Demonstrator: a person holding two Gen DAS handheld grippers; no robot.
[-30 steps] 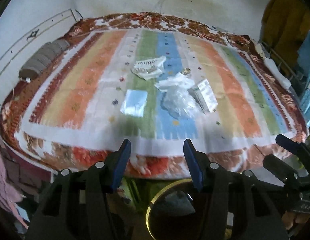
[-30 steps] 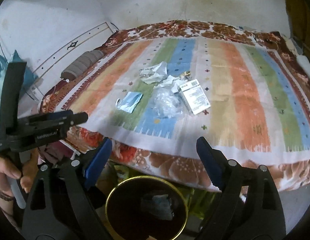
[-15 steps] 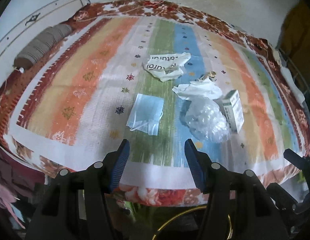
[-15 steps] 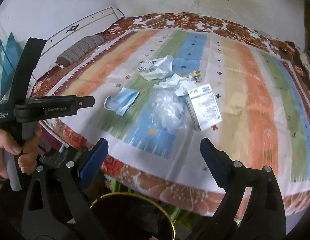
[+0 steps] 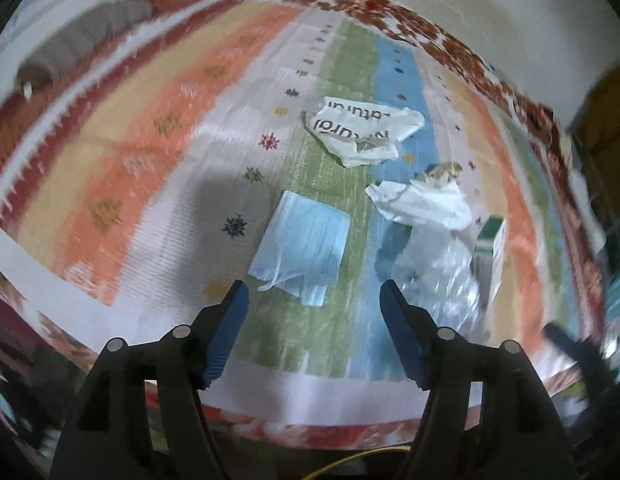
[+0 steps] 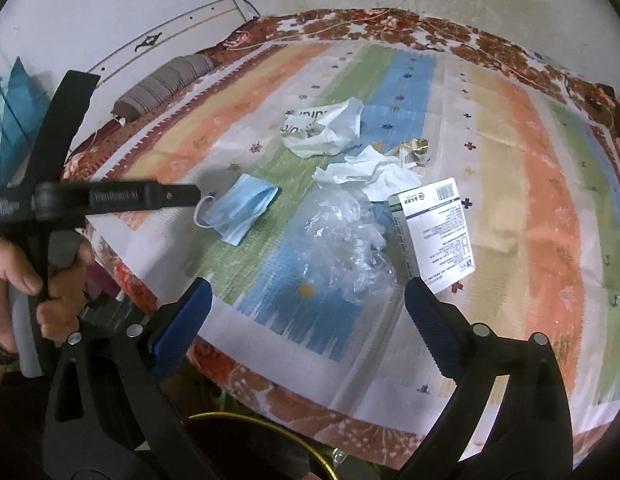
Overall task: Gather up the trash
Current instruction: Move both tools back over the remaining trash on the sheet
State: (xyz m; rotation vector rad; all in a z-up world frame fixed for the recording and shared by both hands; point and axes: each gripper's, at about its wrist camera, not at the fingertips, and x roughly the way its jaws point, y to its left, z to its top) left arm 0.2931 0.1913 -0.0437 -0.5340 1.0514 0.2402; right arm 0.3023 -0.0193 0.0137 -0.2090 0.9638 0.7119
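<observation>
Trash lies on a striped bedspread (image 6: 530,208): a blue face mask (image 5: 302,246) (image 6: 244,204), a printed white bag (image 5: 360,130) (image 6: 322,126), crumpled white tissue (image 5: 428,200) (image 6: 368,174), clear crumpled plastic (image 5: 442,268) (image 6: 346,240), a white carton (image 6: 434,232) (image 5: 490,248) and a small gold wrapper (image 6: 414,148). My left gripper (image 5: 314,292) is open, just short of the mask. My right gripper (image 6: 308,290) is open, near the clear plastic. Both are empty.
A dark bin with a gold rim (image 6: 246,428) stands on the floor below the bed's near edge. A grey bolster (image 6: 162,84) lies at the far left by the wall. The left gripper's handle and the hand holding it (image 6: 50,264) show at left.
Both grippers have moved forward and down over the bed toward the trash. The bin has slid nearly out of the left wrist view. Both stay open.
</observation>
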